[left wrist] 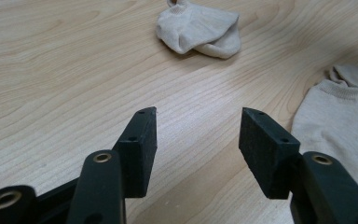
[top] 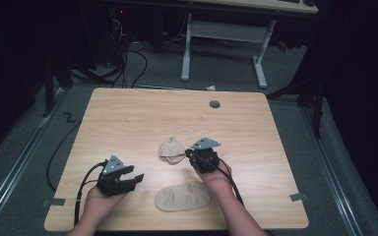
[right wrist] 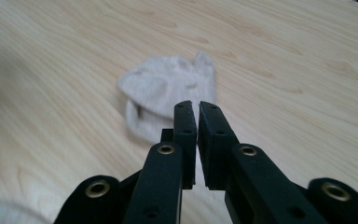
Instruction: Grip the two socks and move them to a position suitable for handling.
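The left claw [left wrist: 198, 135], jaws wide over bare worktop [top: 128, 118] beside the flat sock [top: 182, 196], and the right claw [right wrist: 197, 114], pinched empty before the crumpled sock [right wrist: 168, 91], risk shoving fabric aside.

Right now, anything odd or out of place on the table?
Only the socks differ: one sock is crumpled into a bunch beside the right gripper, while the other sock lies flat near the front edge. No spills or damage visible.
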Demonstrator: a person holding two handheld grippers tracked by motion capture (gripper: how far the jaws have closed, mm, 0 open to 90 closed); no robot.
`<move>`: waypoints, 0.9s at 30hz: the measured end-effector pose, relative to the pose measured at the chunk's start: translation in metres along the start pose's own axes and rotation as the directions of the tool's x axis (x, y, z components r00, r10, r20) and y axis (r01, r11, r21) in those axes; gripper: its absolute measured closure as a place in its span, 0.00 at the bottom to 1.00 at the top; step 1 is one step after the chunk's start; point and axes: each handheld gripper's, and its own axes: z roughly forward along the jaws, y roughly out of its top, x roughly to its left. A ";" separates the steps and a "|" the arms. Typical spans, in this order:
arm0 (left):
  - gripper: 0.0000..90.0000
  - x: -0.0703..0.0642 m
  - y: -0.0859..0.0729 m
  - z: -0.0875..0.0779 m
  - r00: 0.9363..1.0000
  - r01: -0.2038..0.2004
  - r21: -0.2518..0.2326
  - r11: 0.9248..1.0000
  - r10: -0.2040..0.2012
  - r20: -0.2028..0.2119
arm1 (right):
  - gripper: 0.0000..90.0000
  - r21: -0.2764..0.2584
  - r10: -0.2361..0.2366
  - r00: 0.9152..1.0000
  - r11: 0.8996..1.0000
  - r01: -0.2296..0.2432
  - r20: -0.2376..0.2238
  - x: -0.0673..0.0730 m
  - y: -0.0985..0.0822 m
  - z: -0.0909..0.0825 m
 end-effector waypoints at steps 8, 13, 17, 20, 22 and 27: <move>0.52 -0.004 0.000 0.004 0.999 -0.034 0.016 0.999 0.034 0.003 | 1.00 0.114 -0.012 1.000 0.993 0.012 -0.004 -0.002 0.025 0.059; 0.52 -0.003 -0.001 0.005 0.999 -0.036 0.022 0.999 0.036 0.006 | 1.00 0.187 -0.040 0.999 0.981 0.039 0.000 -0.004 0.014 0.073; 0.52 -0.003 -0.001 0.006 0.999 -0.036 0.026 0.999 0.036 0.011 | 1.00 0.189 -0.037 0.999 0.981 0.038 -0.009 -0.003 0.011 0.068; 0.52 -0.006 0.000 0.008 0.999 -0.046 0.031 0.998 0.046 0.014 | 1.00 0.188 -0.038 0.999 0.981 0.038 -0.007 -0.002 0.003 0.059; 0.52 -0.007 0.000 0.008 0.998 -0.054 0.035 0.998 0.054 0.014 | 1.00 0.187 -0.025 1.000 0.982 0.025 -0.002 -0.002 -0.003 0.052; 0.52 -0.008 -0.001 0.009 0.998 -0.059 0.040 0.997 0.059 0.012 | 1.00 0.169 -0.001 1.000 0.986 -0.003 0.020 -0.005 -0.022 0.032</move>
